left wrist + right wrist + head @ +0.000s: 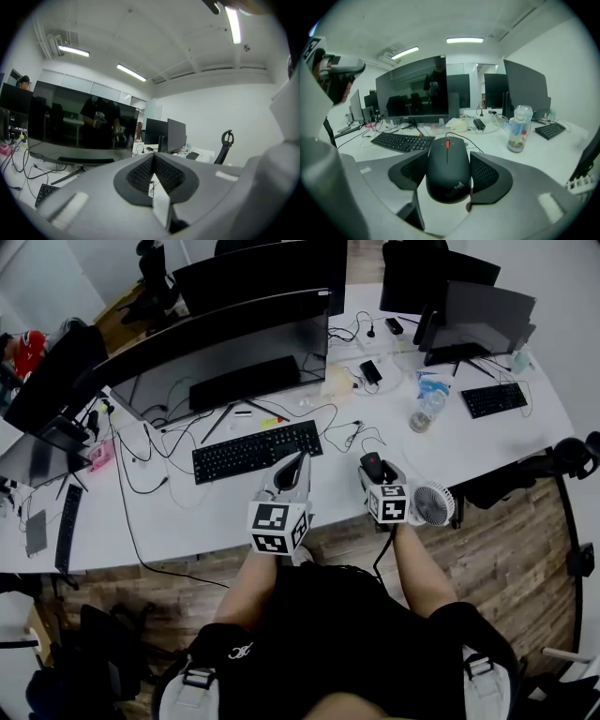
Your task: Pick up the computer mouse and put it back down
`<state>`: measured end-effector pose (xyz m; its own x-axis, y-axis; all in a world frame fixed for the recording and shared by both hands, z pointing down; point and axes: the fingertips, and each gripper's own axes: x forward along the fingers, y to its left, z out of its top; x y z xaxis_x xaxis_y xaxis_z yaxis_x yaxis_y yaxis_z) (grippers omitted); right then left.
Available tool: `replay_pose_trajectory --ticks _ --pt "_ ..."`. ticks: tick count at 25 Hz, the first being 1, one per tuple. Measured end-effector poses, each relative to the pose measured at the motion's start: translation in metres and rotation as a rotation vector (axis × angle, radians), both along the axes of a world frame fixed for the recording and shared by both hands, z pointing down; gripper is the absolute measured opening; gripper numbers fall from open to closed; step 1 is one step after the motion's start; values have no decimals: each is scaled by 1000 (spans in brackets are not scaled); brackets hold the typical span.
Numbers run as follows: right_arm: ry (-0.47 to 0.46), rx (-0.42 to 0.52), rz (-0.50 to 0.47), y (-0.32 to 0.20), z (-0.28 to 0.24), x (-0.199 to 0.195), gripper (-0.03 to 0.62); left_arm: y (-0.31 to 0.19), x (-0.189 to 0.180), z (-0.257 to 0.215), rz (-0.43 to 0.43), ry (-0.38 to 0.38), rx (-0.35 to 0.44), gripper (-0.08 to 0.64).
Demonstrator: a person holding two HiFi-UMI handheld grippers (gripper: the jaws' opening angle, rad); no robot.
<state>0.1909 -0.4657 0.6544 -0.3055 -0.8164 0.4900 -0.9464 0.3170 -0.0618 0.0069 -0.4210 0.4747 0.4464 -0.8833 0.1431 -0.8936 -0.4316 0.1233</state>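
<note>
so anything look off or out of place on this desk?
Nothing spilled or damaged. Two oddities: the mouse is clamped in the right gripper, held clear of the desk, and loose cables sprawl around the keyboard.

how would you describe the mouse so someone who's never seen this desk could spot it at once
Start at the wide curved monitor on the white desk and come down past the black keyboard to its right end. There the right gripper clamps a black mouse, left of a small white fan. Its red scroll wheel sets it apart from the other black kit on the desk.
</note>
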Motion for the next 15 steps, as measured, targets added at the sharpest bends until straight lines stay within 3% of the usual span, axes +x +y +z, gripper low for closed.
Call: replay_pose_trajectory --ticks 7,15 --pt "-112 246 57 -10 -109 7 282 -5 8 -5 5 18 17 51" --pt "-161 482 24 -3 -214 -10 282 -12 7 -15 -8 28 41 51"
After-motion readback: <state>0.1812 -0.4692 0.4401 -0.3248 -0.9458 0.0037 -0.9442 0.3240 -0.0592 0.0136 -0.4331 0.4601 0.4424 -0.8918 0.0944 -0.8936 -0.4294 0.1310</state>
